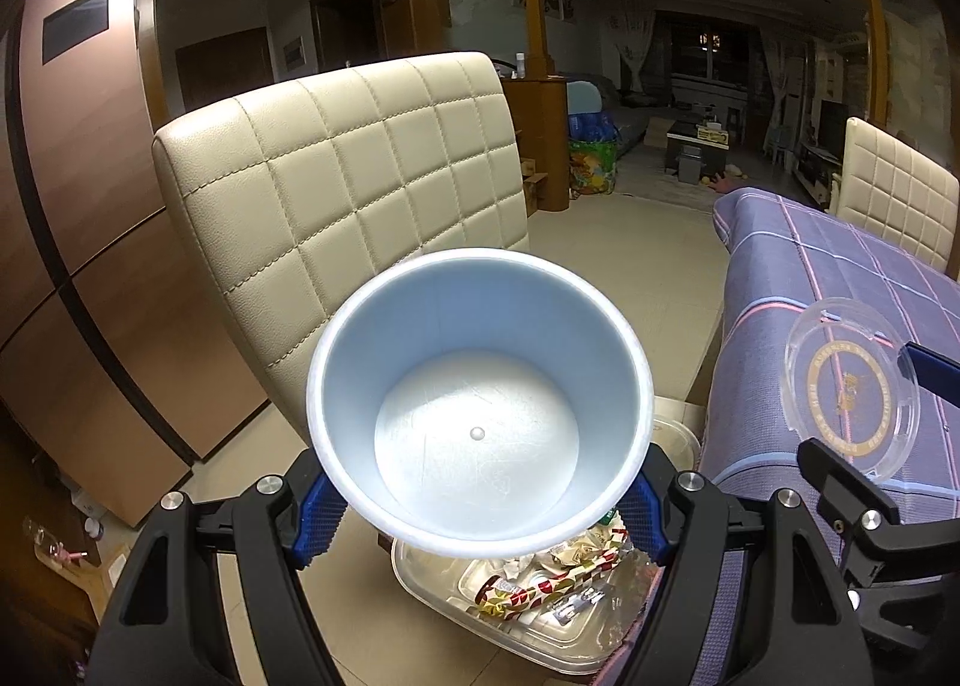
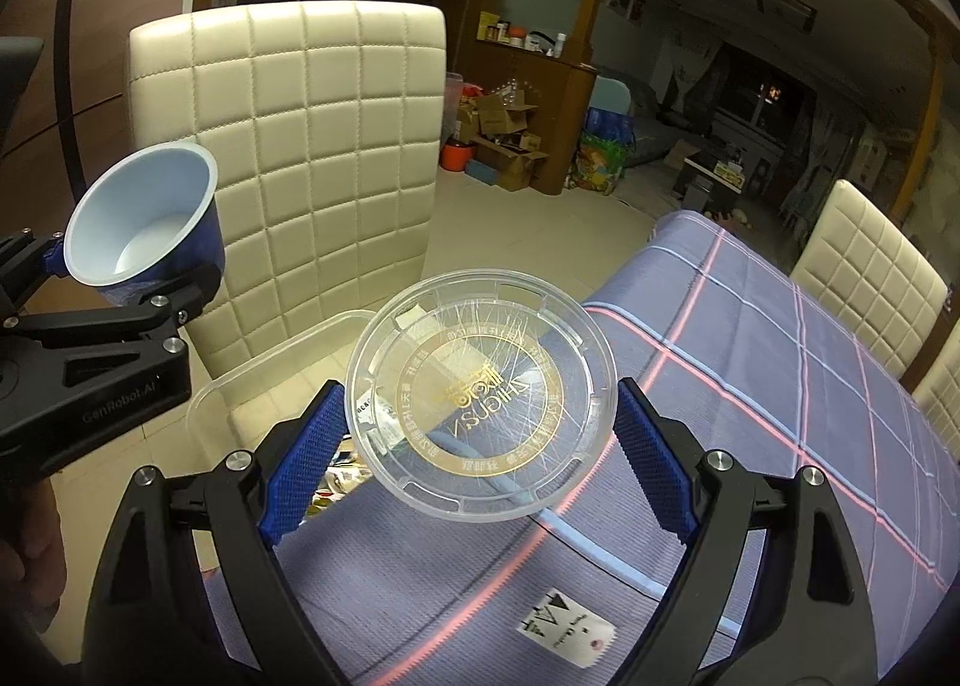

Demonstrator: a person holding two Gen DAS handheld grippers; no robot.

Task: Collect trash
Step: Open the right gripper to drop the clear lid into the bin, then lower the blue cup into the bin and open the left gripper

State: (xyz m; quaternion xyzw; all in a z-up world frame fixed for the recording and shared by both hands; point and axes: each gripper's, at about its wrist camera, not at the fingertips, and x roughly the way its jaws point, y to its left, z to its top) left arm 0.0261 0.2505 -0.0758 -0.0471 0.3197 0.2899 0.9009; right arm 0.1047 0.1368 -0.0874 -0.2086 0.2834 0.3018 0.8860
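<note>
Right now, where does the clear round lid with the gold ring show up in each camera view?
Left wrist view: the clear round lid sits at the right edge, over the plaid tablecloth, held by the right gripper.
Right wrist view: the lid is centre frame, between the right gripper's blue pads.
Shared landmark: the quilted cream chair back.

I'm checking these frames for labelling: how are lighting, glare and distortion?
Left wrist view: fisheye bends the room, dark corners, far room dim, blue cup sharp. Right wrist view: same curvature, clear lid sharp with scratches catching light.
</note>
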